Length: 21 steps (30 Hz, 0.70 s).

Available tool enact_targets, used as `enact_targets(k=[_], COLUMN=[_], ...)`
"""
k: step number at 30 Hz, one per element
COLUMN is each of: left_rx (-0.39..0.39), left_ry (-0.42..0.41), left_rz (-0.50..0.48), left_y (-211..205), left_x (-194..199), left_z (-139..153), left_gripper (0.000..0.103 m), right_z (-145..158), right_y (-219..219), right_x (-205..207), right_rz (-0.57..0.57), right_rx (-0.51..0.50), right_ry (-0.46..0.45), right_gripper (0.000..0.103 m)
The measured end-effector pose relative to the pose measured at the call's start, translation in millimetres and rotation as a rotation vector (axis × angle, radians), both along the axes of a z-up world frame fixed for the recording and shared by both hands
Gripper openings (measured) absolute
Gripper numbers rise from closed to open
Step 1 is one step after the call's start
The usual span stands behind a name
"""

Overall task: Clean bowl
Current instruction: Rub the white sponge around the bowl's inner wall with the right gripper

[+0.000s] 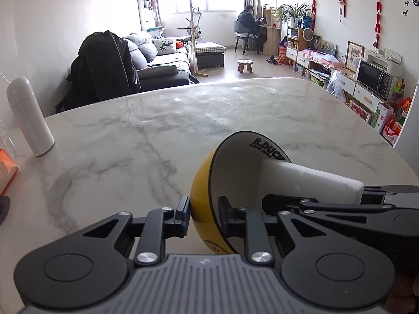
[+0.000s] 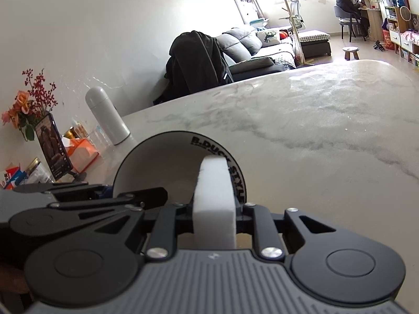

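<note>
**One bowl held on its side, one sponge inserted**

One bowl [image 1: 207, 180] is recorded, yellow outside and white inside, held tipped on its side above the near part of the marble counter [image 1: 157, 120]. Its rim is pinched by the left tool [image 1: 204, 214], one finger on the yellow outer wall and the other inside. The bowl's mouth is turned to the right, towards the right tool [image 2: 213, 213], so its axis lies roughly level and across the scene.

One white sponge block [image 2: 213, 191] is clamped between the fingers of the right tool. Its long axis runs forward along the fingers, and its far end is inside the bowl against the white wall near the printed lettering.

The yellow outer wall and the grip on the rim are shown only in the left wrist view. Only the right wrist view shows one vase of flowers [image 2: 28, 104], one phone on a stand [image 2: 53, 149] and one orange tissue box [image 2: 82, 154] at the far left. One white flask [image 1: 30, 116] is seen upright in both views.
</note>
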<state>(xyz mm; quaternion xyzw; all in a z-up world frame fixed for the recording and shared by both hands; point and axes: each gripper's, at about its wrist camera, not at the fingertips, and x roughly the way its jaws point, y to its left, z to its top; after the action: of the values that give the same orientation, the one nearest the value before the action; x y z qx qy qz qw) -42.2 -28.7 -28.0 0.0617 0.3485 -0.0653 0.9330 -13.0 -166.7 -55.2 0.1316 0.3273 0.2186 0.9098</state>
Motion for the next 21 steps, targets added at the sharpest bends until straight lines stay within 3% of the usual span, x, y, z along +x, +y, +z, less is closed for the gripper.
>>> enact_targets(k=[21], left_rx=[0.011], left_ry=[0.026], left_rz=[0.007], left_y=[-0.8], left_x=[7.2], left_z=[-8.7], left_gripper=[0.023], right_z=[1.8], right_y=[-5.5], right_x=[-0.2], right_rz=[0.007], right_rx=[0.026], right_ry=[-0.001], right_gripper=[0.022])
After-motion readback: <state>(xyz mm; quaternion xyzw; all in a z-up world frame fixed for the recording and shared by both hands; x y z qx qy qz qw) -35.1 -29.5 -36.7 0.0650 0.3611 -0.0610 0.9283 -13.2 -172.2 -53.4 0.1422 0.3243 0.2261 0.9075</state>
